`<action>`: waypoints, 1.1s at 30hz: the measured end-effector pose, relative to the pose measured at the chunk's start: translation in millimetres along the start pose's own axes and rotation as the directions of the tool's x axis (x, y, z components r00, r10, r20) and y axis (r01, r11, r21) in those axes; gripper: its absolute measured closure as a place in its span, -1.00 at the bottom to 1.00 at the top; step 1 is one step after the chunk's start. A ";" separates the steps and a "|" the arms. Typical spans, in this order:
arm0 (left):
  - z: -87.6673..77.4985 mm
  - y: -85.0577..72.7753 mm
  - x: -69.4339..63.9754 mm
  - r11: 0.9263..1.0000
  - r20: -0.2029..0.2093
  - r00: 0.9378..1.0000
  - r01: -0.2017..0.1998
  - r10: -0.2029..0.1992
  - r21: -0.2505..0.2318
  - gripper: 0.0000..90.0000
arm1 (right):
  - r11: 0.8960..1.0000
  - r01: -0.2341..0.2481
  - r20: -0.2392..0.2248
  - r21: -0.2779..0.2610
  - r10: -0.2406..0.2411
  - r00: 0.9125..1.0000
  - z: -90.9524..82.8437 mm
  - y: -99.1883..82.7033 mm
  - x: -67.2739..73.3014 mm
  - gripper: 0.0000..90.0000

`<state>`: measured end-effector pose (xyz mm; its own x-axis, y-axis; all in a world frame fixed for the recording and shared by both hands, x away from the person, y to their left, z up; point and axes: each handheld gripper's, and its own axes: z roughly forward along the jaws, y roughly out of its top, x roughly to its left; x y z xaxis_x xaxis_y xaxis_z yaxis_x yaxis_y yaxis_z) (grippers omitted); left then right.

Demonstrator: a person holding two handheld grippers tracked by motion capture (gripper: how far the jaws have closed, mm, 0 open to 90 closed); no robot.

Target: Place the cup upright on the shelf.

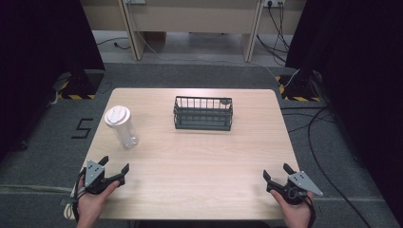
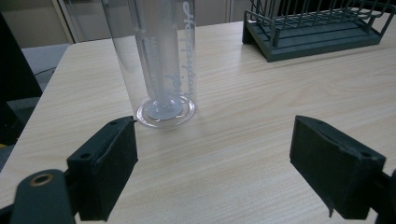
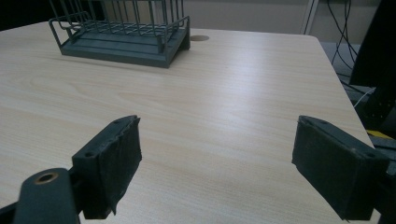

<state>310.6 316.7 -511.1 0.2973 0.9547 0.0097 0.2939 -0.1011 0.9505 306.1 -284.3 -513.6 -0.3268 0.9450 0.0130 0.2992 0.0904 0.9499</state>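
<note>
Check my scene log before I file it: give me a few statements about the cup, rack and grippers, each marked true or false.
1. The clear cup stands upright with a white lid on. True.
2. The left gripper is shut on the cup. False: its jaws are open, short of the cup.
3. The dark wire rack holds the cup. False: the cup stands on the table, left of the rack.
4. The right gripper is open and holds nothing. True.

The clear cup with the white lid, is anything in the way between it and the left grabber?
No. Bare table lies between the left gripper and the clear cup; the jaws are open and face it. The wire rack stands off to the side.
</note>
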 end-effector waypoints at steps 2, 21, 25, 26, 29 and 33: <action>-0.2 0.3 0.0 1.000 -0.001 1.000 -0.001 0.001 -0.002 -0.68 | 1.000 -0.001 -0.001 0.000 0.001 1.000 -0.2 0.0 0.2 -0.64; 14.4 10.2 5.9 1.000 -0.032 0.999 0.007 -0.007 -0.011 -0.68 | 1.000 -0.012 -0.015 0.020 0.012 1.000 0.5 0.4 -1.1 -0.60; 22.4 11.5 9.4 1.000 -0.032 0.999 0.010 -0.011 -0.002 -0.68 | 1.000 -0.013 -0.014 0.019 0.013 1.000 0.5 0.3 -1.3 -0.60; 25.2 11.8 10.5 1.000 -0.033 0.999 0.014 -0.014 -0.001 -0.68 | 1.000 -0.013 -0.014 0.019 0.013 1.000 0.4 0.3 -1.3 -0.60; 32.6 14.5 14.0 1.000 -0.036 0.999 0.029 -0.029 -0.001 -0.68 | 1.000 -0.013 -0.013 0.018 0.013 1.000 0.4 0.3 -1.2 -0.60; 40.4 17.9 17.3 0.999 -0.042 0.999 0.034 -0.034 -0.003 -0.68 | 1.000 -0.015 -0.014 0.019 0.016 1.000 0.4 0.3 -1.4 -0.60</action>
<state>357.6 320.1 -506.5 0.2490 0.9685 -0.0098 0.3010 -0.0678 0.9512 307.0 -285.5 -513.5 -0.3344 0.9419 0.0323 0.3213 0.0817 0.9434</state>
